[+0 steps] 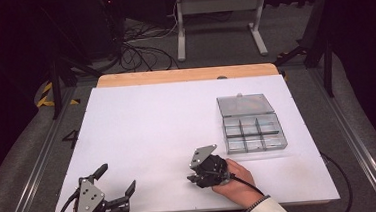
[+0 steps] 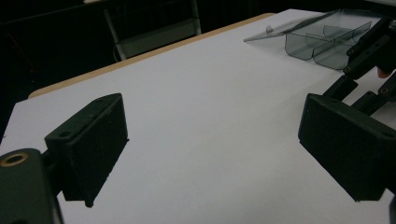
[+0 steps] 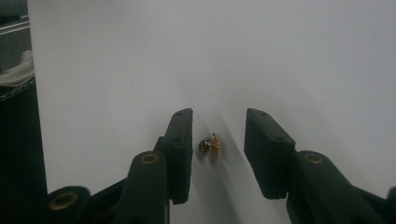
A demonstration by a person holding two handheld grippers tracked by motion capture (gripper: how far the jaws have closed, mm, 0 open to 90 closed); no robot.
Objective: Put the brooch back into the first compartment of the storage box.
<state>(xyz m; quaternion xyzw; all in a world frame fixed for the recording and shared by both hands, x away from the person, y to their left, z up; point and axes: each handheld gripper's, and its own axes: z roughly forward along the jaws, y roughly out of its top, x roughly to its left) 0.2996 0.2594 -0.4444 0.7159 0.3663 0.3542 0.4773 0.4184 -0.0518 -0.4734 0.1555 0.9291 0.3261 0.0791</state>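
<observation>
Gold-coloured and tiny, the small metal piece (image 3: 211,146) lay on the white table (image 1: 153,133) between the jaws of your right gripper (image 3: 218,149), nearer one pad than the other and apparently touched by neither. It looked like a little stud or earring with a darker rounded part beside the bright one; finer detail was too small to tell. Your right gripper (image 1: 197,177) stood partly closed around it, not yet pinching, near the front edge of the table and a little way from the open clear compartment box (image 1: 253,131).

The risk, as I judge it, was that the nearer pad would reach the piece first and nudge or flick it sideways before the far pad arrived. Being so low, it could also slip under the pads or roll out of the grip.

Your left gripper (image 1: 116,183) was spread wide and holding nothing, over the near left of the table.
</observation>
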